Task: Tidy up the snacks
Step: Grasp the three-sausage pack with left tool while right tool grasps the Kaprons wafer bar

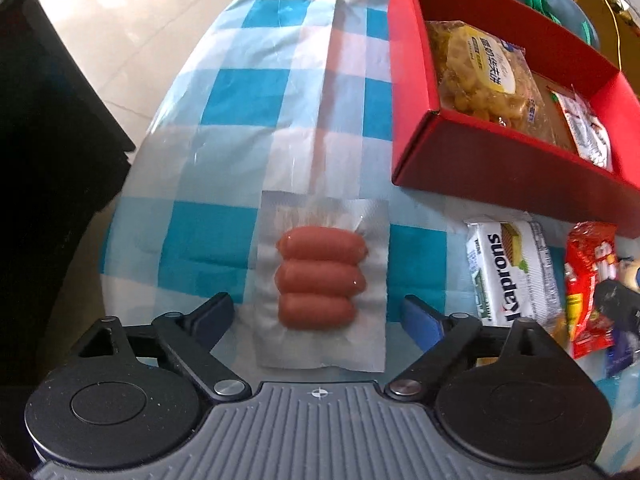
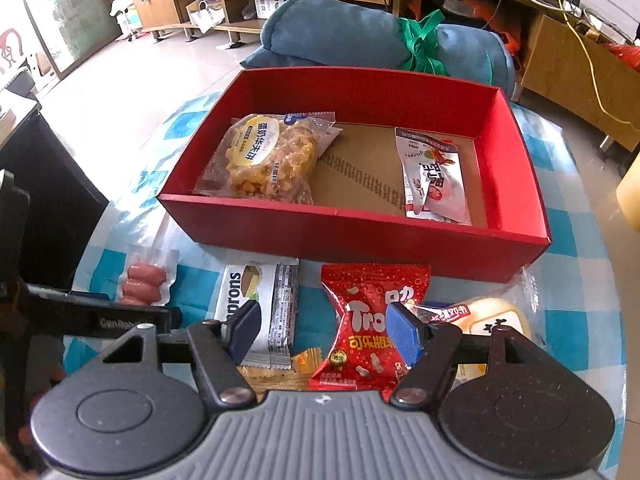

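A clear vacuum pack of three small sausages (image 1: 321, 277) lies flat on the checked tablecloth, between the spread fingers of my open left gripper (image 1: 320, 312). It also shows in the right wrist view (image 2: 144, 284). My right gripper (image 2: 323, 330) is open and empty above a red Trolli candy bag (image 2: 370, 320) and a white Kaprons wafer pack (image 2: 256, 304). The red box (image 2: 352, 236) holds a waffle snack bag (image 2: 264, 160) and a white-and-red sachet (image 2: 434, 176).
A bread-like pack (image 2: 492, 320) and a small orange packet (image 2: 308, 360) lie by the right gripper. A blue cushion (image 2: 340, 36) sits behind the box. The table's left edge drops to tiled floor (image 1: 120, 32), with a dark cabinet (image 1: 48, 140) beside it.
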Demonstrator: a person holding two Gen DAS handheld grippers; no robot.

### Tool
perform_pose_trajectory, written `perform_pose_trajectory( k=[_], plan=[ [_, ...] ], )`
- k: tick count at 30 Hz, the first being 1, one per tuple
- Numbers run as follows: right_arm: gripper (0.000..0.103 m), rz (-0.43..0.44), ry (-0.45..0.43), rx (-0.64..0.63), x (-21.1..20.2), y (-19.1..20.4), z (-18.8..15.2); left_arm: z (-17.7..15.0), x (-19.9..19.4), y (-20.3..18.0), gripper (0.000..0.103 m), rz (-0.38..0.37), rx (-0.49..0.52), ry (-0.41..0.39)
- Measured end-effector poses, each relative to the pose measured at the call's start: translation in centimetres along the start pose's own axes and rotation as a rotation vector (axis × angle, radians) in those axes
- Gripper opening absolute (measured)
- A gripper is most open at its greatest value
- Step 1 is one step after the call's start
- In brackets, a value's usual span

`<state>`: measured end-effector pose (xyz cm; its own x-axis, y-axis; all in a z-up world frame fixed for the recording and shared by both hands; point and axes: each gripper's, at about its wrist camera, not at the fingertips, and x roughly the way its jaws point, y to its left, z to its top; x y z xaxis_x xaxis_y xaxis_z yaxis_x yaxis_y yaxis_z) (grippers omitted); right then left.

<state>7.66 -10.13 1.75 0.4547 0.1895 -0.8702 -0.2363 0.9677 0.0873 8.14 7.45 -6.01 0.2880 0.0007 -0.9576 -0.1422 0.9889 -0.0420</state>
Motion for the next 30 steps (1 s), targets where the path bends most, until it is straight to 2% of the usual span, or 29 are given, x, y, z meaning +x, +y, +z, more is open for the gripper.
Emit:
perform_pose_trajectory(
  k=[1,2,3,9,13,23,27,30],
  plan=[
    [0.063,0.001,0.003,-0.002,0.1,0.1,0.0,-0.1,-0.2,0.0,0.088,0.0,0.005,-0.011],
    [0.063,0.001,0.004,-0.004,0.2,0.1,0.1,-0.2,-0.4,0.0,0.078,-0.002,0.007,-0.022],
    [0.063,0.0,0.006,-0.007,0.2,0.1,0.1,-0.1,-0.8,0.1,0.074,-0.012,0.013,-0.037],
    [0.063,0.002,0.008,0.015,0.4,-0.3,0.3,-0.4,-1.4,0.5,0.074,-0.059,0.019,-0.023],
    [0.063,0.032,0.041,0.046,1.4,-0.3,0.3,-0.6,-1.6,0.4,0.074,-0.099,0.035,-0.02],
    [0.064,0.091,0.074,0.051,3.2,1.1,1.8,-0.8,-1.6,0.5,0.074,-0.13,0.054,-0.018],
    [0.067,0.122,0.113,0.08,4.5,1.4,2.0,-0.6,-1.4,0.8,0.074,-0.133,0.062,-0.022],
    [0.067,0.128,0.141,0.048,5.5,2.5,1.8,-0.6,-1.4,0.6,0.074,-0.129,0.071,-0.023]
  ],
)
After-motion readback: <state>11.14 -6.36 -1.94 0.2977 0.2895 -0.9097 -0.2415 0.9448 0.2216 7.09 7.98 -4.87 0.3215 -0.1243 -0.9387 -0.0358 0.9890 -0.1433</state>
